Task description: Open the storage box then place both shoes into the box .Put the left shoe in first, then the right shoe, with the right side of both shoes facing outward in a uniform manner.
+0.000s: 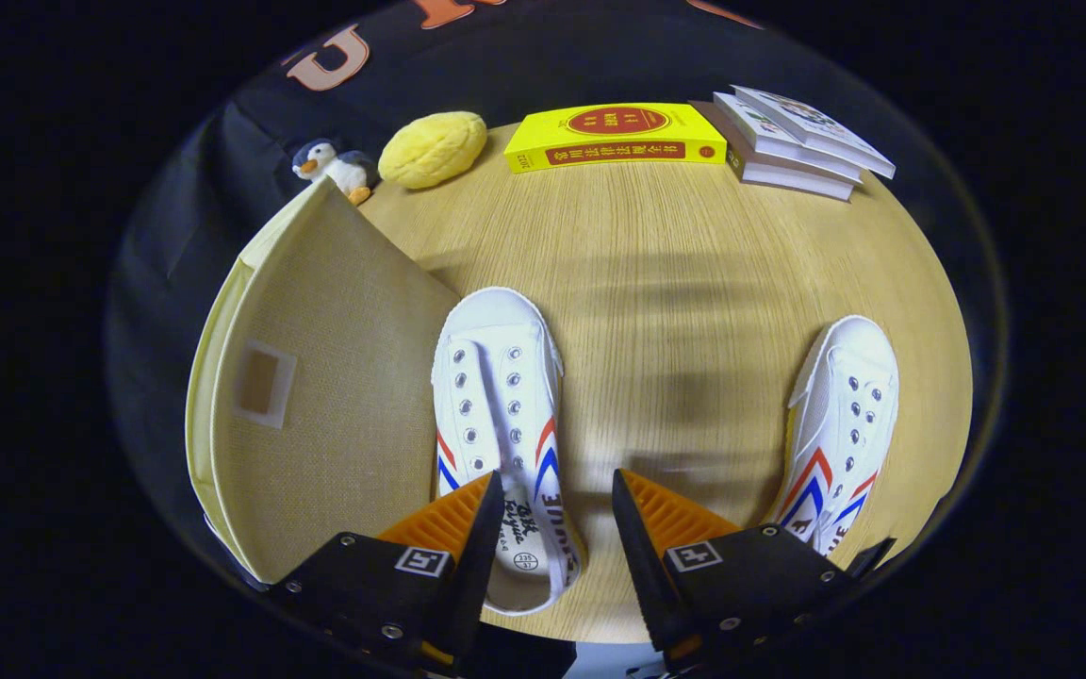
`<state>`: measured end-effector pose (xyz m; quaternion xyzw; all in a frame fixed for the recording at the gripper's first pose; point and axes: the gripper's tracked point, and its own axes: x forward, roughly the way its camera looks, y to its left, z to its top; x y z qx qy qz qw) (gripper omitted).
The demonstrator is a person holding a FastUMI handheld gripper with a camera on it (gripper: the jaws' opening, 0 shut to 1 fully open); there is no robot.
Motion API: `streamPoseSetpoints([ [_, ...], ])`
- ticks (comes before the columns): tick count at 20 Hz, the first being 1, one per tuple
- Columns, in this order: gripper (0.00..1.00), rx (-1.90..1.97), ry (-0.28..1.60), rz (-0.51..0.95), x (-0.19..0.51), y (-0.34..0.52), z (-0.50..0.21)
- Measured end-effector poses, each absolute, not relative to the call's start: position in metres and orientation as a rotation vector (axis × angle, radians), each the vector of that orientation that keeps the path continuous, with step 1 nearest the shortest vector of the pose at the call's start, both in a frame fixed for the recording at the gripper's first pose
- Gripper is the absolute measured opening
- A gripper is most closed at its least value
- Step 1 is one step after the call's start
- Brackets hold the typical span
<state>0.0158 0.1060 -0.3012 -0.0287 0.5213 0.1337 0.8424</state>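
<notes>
Canvas sneakers, two of them, lie on the round wooden table [694, 283], both toes pointing away from the gripper [554, 528]. Its fingers stand spread apart with nothing pinched; the gap between them frames the heel opening and right collar of the nearer shoe [503, 415], which lies just ahead and partly under the left finger. The second shoe [843, 424] sits well off to the right, beyond the right finger. Which is the left shoe I judge from the curve of the toes, and not with confidence: the nearer one looks like it.

The fabric storage box [317, 396] stands to the left of the nearer shoe, touching or just beside it, its woven lid still closed, with a small patch on it that may be a label or a tab.

These shoes should be light, with soft canvas uppers that fold under a pinch and a stiffer rubber sole rim. The heel collar or the side wall near the heel offers the best hold: thin enough to fit between the fingers, backed by the sole. Gripping at the loose tongue would let the shoe swing. The box lid is likely limp cloth over thin board, so lift it at its free edge.
</notes>
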Motion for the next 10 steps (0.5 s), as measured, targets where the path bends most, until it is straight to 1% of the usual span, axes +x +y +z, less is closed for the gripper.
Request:
streamPoseSetpoints([
  [3,0.69,-0.127,1.121,0.297,0.025,0.107,-0.309],
  [6,0.69,-0.188,1.107,0.376,0.032,0.115,-0.307],
  [8,0.67,-0.150,1.093,0.433,0.034,0.133,-0.302],
  [10,0.66,-0.138,1.114,0.435,0.041,0.137,-0.306],
])
